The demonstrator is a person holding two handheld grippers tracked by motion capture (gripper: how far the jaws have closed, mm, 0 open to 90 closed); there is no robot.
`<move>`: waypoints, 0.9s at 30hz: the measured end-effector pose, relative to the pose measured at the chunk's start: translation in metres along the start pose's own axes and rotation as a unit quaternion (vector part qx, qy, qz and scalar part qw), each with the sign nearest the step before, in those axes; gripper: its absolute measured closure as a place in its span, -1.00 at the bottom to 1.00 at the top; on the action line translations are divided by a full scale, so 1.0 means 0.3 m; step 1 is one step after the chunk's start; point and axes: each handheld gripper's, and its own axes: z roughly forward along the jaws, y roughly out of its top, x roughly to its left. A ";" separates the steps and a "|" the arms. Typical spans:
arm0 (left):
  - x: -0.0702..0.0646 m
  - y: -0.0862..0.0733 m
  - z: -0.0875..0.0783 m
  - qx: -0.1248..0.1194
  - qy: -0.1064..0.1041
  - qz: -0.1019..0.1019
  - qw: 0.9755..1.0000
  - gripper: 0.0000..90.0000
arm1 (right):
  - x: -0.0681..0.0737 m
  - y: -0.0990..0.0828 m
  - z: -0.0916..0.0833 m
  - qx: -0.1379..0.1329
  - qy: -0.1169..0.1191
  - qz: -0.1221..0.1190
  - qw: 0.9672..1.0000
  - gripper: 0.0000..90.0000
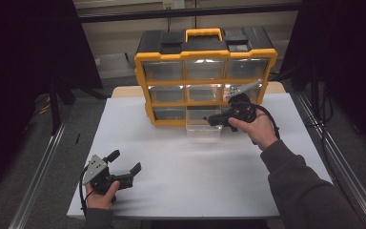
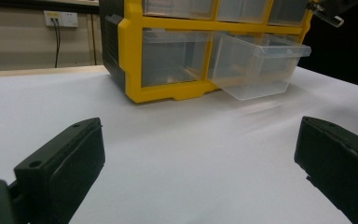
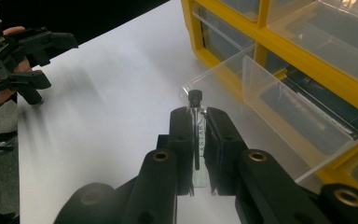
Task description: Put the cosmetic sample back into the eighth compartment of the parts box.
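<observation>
Right gripper view shows your right gripper (image 3: 198, 135) with its jaws pressed together on a slim clear vial (image 3: 197, 140) with a black cap, the cap poking out past the fingertips. It hangs just outside the front wall of the pulled-out clear drawer (image 3: 279, 112), the bottom middle one of the yellow organizer (image 1: 205, 81). The vial is not yet over the drawer's open top, and the drawer looks bare inside.

In the high view, your left gripper (image 1: 124, 164) rests low on the white table (image 1: 181, 167), well apart from the cabinet, jaws spread wide and holding nothing.

You seem to be at the carrying step, with the vial about to go into the drawer. The next move calls for lifting the tip over the drawer's front rim, bringing it above the floor of the drawer, and only then easing the jaws apart. Keep it low, since glass dropped from height may bounce or crack. The drawer juts out unsupported, so avoid pressing down on its rim.
</observation>
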 end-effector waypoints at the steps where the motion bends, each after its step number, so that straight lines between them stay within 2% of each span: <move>1: 0.000 0.000 0.000 0.000 0.000 0.000 1.000 -0.96 | 0.000 0.000 0.000 0.000 0.000 0.000 1.000 0.80; 27: 0.000 -0.001 0.003 -0.002 -0.003 -0.005 1.000 -0.96 | -0.048 0.018 0.020 -0.001 -0.022 0.005 1.000 0.80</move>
